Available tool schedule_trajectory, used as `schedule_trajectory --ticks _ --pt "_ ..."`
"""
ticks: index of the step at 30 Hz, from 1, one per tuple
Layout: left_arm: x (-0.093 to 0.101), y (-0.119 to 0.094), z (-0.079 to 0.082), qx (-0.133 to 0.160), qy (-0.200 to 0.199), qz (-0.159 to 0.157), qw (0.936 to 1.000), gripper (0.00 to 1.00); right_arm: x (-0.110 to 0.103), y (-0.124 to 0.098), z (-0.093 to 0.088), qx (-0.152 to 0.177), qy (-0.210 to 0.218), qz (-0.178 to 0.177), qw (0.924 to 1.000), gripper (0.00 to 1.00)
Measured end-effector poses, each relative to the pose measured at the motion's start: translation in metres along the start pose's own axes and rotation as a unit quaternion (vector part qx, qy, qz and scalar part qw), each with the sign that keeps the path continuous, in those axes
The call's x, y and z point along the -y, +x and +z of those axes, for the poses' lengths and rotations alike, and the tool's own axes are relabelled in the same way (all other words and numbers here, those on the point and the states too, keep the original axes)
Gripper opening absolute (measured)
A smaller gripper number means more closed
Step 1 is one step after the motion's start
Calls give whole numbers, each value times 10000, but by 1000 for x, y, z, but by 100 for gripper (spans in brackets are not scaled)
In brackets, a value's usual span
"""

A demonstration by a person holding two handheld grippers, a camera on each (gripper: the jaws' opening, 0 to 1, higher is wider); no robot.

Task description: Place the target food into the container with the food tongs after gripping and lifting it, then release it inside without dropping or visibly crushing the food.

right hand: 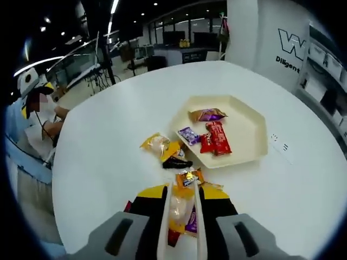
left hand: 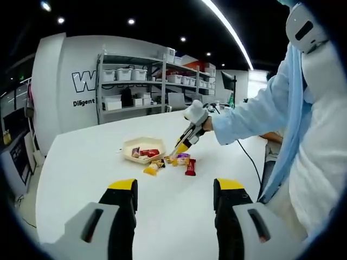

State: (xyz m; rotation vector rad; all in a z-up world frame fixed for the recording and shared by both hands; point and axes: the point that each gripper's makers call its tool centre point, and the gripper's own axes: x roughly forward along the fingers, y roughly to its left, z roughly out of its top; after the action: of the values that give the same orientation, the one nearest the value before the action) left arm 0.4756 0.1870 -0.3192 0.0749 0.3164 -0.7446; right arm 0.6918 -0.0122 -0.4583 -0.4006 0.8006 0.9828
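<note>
On the white table (right hand: 108, 135), we see our right gripper (right hand: 181, 216) squeezing tongs (right hand: 162, 233) around what looks like a pale snack (right hand: 180, 206), short of the tray (right hand: 249, 130); left gripper (left hand: 176, 216) fingers spread, empty.

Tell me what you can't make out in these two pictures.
- Right gripper view: the tongs close around a pale snack; their arms hide its sides, so how hard it is squeezed is unclear.
- Right gripper view: a red packet under the tongs is mostly covered.
- Left gripper view: packets in the tray are too small to identify.
- Left gripper view: the right gripper is too small to show the tong tips.
</note>
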Motion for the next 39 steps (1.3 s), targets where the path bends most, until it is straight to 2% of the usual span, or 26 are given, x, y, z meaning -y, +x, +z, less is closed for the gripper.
schedule_trajectory --ticks 3,16,22,30,35,39 --pt "1 0 0 -2 10 -8 10000 54 10 3 -2 -47 102 -70 9999 17" --pt "0 -5 -3 -14 -17 54 10000 54 11 9 5 -50 333 -162 9993 17" --pt "1 -4 -4 -35 -25 47 10000 54 18 4 8 105 730 -293 9968 18" --pt "2 -1 -1 -45 16 -14 10000 54 27 19 4 -107 586 -386 9975 20" --pt "1 -2 -2 -54 17 8 10000 54 20 20 -1 -264 410 -388 9981 19" --pt "1 -4 -4 -87 7 12 10000 54 19 21 -6 -315 486 -335 9978 19"
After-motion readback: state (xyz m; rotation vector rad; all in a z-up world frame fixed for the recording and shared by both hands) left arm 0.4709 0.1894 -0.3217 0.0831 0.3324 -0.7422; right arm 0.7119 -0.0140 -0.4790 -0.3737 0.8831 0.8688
